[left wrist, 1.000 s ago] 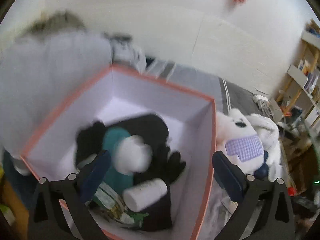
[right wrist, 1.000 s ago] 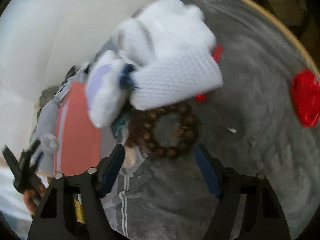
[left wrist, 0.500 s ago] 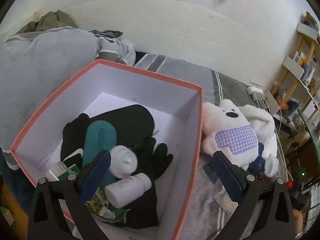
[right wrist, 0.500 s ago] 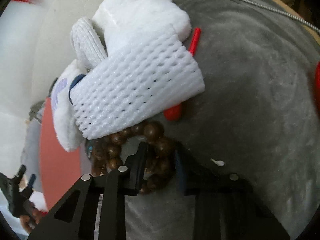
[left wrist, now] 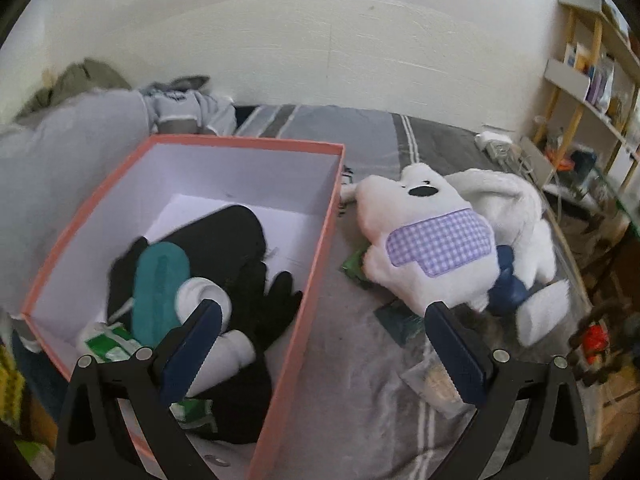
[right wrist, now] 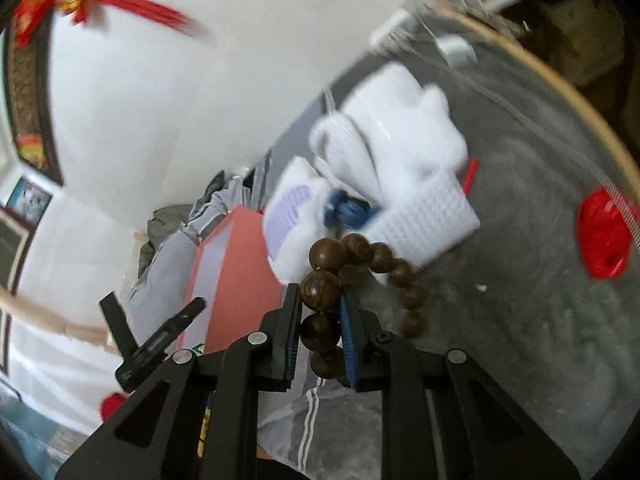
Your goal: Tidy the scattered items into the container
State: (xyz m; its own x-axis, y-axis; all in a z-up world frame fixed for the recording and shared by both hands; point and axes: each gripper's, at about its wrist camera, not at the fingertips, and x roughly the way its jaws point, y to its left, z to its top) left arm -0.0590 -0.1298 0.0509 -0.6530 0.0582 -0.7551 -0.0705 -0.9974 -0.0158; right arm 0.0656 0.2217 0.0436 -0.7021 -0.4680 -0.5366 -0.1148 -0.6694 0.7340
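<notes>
A brown wooden bead bracelet [right wrist: 324,288] hangs between the fingers of my right gripper [right wrist: 320,296]. Its jaws are closing, its pads press on the beads, and the bracelet is lifted off the grey bedcover. Behind it lie a white foam net sleeve [right wrist: 436,216] and a white plush toy [right wrist: 292,220]. The pink box [left wrist: 324,240] holds black gloves [left wrist: 272,300], a teal item [left wrist: 160,280] and a white bottle [left wrist: 224,356]. My left gripper [left wrist: 322,308] stands open astride the box's right wall, holding nothing. The plush toy [left wrist: 432,240] lies right of the box.
A small clear bag [left wrist: 436,384] and a green packet [left wrist: 356,268] lie on the striped bedcover beside the plush. A red disc [right wrist: 604,236] sits near the bed's wooden edge. Grey clothing [left wrist: 80,152] is heaped left of the box. Shelves [left wrist: 592,80] stand at the right.
My right gripper closed on the bead bracelet and lifted it off the bed. My left gripper moved right, from over the box's inside to astride its right wall.
</notes>
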